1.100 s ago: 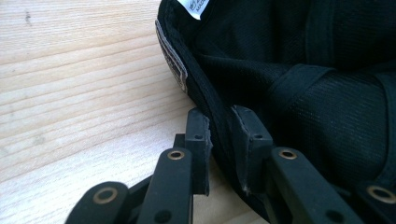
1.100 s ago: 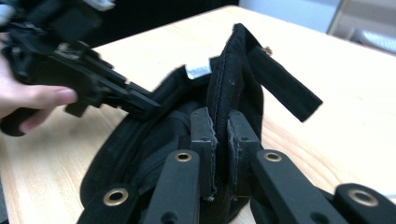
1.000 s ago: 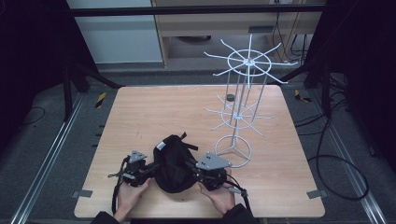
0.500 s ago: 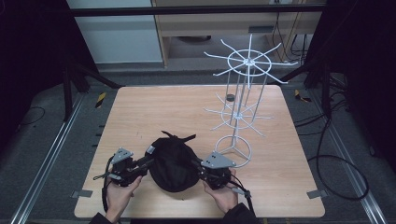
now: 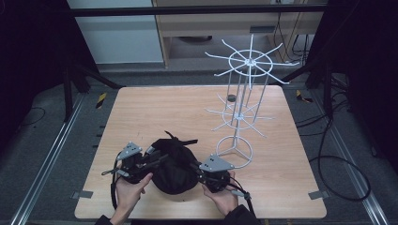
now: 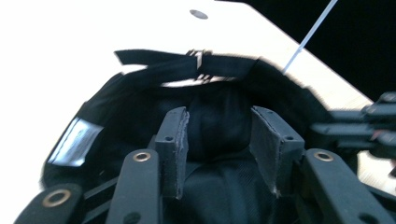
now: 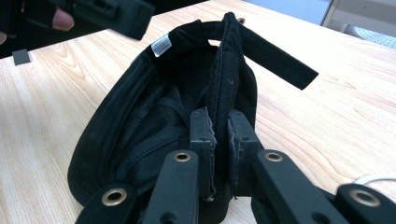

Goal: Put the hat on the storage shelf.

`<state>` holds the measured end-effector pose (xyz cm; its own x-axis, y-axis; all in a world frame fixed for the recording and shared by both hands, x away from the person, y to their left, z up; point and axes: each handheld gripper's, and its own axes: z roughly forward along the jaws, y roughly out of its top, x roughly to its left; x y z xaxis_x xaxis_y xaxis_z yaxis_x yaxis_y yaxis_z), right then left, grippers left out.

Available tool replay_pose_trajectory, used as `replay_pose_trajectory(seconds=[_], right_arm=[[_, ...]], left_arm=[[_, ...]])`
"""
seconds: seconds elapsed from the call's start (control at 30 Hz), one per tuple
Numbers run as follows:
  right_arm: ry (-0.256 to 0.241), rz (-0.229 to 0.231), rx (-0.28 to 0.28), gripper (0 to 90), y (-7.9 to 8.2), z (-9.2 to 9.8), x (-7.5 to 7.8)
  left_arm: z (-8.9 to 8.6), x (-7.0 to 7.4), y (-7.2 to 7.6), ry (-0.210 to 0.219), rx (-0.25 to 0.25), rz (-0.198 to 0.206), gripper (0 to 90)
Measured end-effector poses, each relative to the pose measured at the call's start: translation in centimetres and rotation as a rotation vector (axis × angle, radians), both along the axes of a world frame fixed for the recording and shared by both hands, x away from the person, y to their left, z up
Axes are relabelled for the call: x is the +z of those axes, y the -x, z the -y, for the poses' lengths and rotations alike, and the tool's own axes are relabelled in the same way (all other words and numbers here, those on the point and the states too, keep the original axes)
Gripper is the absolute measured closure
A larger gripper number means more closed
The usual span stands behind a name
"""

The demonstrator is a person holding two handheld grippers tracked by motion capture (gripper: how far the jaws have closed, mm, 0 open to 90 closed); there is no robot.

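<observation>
Both tongs are working a black cap (image 5: 172, 164) lying upside down on the wooden table (image 5: 197, 103), on the near-left side of the white wire rack (image 5: 244, 93). Pinching the cap's rim on the side nearer the rack, the right gripper (image 7: 219, 126) is closing its jaws narrowly on a fold of stitched edge, fabric sandwiched flat between the pads. On the side farther from the rack, the left gripper (image 6: 219, 135) is reaching into the hollow with its jaws parted wide; dark lining is sitting between the pads (image 6: 173, 135), but whether they are touching it cannot be told. Hands are holding both tools from the table's near edge. The adjustment strap (image 7: 275, 58) is sticking out loose from the cap's back, toward the rack side, and a white label (image 7: 162, 45) is showing inside the band. Judging from the way the rim is folding and the crown is sagging, the cap is likely handling as light, soft cloth with no stiffness in its body, collapsing wherever it is left unsupported. The seamed rim looks like the firmest place to grip, being thick enough to resist slipping, while the strap would probably only dangle and twist. A small dark object (image 5: 231, 98) is resting on the table beyond the rack's foot.
</observation>
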<state>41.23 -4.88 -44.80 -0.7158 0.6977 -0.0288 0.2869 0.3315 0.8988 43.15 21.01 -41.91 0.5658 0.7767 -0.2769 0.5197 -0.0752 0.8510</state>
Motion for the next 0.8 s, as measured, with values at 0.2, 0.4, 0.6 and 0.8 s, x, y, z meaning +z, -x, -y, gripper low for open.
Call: replay_pose_trajectory(seconds=[0.2, 0.4, 0.6, 0.8], right_arm=[[0.011, 0.006, 0.013, 82.7, 0.2, -0.3, -0.1], [0.016, 0.014, 0.023, 82.7, 0.3, -0.5, -0.1], [0.028, 0.027, 0.045, 82.9, 0.5, -0.9, -0.3], [0.035, 0.028, 0.074, 82.8, 0.6, -1.3, -0.4]], left_arm=[[1.1, 0.8, -0.5, 0.026, -0.009, 0.017, 48.8], [3.1, 1.0, -1.0, 0.005, -0.023, 0.019, 45.4], [4.2, 0.3, -1.4, -0.019, 0.002, -0.01, 42.0], [4.4, 0.0, -1.5, -0.029, 0.027, -0.024, 49.3]])
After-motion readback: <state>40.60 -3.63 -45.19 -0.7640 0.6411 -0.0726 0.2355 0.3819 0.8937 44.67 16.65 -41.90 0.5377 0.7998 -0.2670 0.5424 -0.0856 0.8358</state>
